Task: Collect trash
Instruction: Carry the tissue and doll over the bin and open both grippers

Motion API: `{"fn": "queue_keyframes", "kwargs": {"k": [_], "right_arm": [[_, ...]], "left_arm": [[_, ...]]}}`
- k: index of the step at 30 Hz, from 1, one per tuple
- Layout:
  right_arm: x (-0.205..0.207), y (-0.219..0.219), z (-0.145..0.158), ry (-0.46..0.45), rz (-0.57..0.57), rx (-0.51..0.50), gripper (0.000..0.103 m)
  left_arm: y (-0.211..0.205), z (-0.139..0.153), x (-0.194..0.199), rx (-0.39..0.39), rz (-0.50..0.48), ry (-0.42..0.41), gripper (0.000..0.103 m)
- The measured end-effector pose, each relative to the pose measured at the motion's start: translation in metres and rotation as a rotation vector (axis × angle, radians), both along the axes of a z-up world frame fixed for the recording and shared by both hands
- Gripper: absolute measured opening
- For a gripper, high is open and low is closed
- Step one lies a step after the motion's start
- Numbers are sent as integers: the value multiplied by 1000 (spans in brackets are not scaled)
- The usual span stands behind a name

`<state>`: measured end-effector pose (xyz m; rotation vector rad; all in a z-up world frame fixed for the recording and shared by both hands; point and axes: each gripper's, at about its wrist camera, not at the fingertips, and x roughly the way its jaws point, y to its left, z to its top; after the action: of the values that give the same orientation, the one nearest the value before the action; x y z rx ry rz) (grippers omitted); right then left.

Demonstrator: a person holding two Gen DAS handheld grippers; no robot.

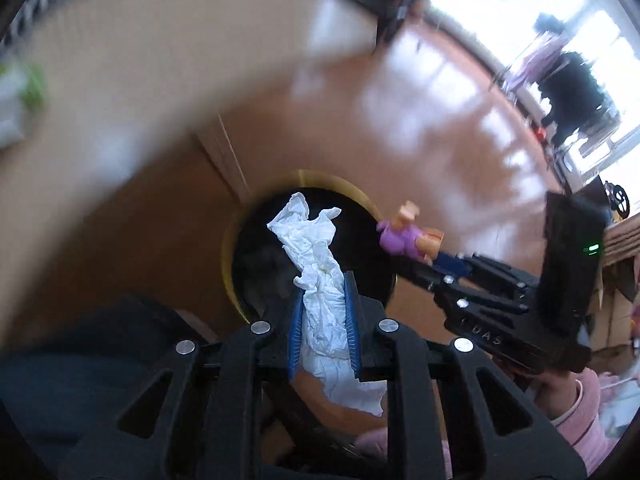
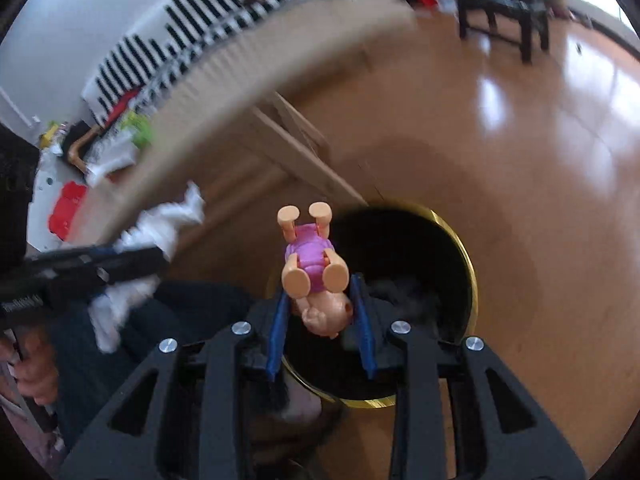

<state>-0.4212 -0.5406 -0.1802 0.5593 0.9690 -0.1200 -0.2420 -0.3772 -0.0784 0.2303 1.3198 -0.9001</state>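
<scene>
**White tissue and plastic doll held over the bin mouth**

Blue ribbed pads line the fingers of both grippers, and each pair is closed on one item. In the left wrist view, the left gripper [image 1: 324,292] is clamped on a crumpled white tissue [image 1: 316,264]. The tissue is pinched along its middle, so that its upper part stands out beyond the fingertips and a loose end hangs behind them. In the right wrist view, the right gripper [image 2: 320,300] is closed on a small plastic doll [image 2: 314,268] in a purple garment. The doll is gripped about the head, with its legs pointing away from the camera; the jaws stand wider apart than those of the left gripper, since the head is bulkier than the tissue.

Directly beyond both grippers, a black waste bin [image 2: 472,272] with a gold rim is seen from above, standing on the wooden floor [image 2: 540,184]. Both items are held over or just beside its opening, a position judged to permit a straight drop once the jaws are released. Dark contents are visible inside, but cannot be identified.

Farther off, a light wooden table [image 2: 280,80] edge is blurred. Whether the doll is fully over the opening cannot be told from the left wrist view.
</scene>
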Motion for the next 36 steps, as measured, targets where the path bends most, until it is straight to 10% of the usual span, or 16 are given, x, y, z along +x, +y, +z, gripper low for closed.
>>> {"fn": "queue_keyframes", "kwargs": {"k": [9, 28, 30, 32, 36], "right_arm": [[-5, -14, -53, 92, -45, 46, 31], [22, -10, -47, 96, -34, 6, 31], [20, -13, -39, 64, -47, 2, 37], [16, -17, -24, 26, -84, -44, 92], [-2, -30, 19, -112, -180, -117, 95]], "left_arm": [[-30, -96, -4, 164, -52, 47, 18], [-29, -94, -1, 114, -44, 39, 19], [-33, -92, -5, 115, -52, 32, 36], [-31, -86, -8, 91, -19, -15, 97], [-24, -53, -18, 24, -24, -119, 97]]}}
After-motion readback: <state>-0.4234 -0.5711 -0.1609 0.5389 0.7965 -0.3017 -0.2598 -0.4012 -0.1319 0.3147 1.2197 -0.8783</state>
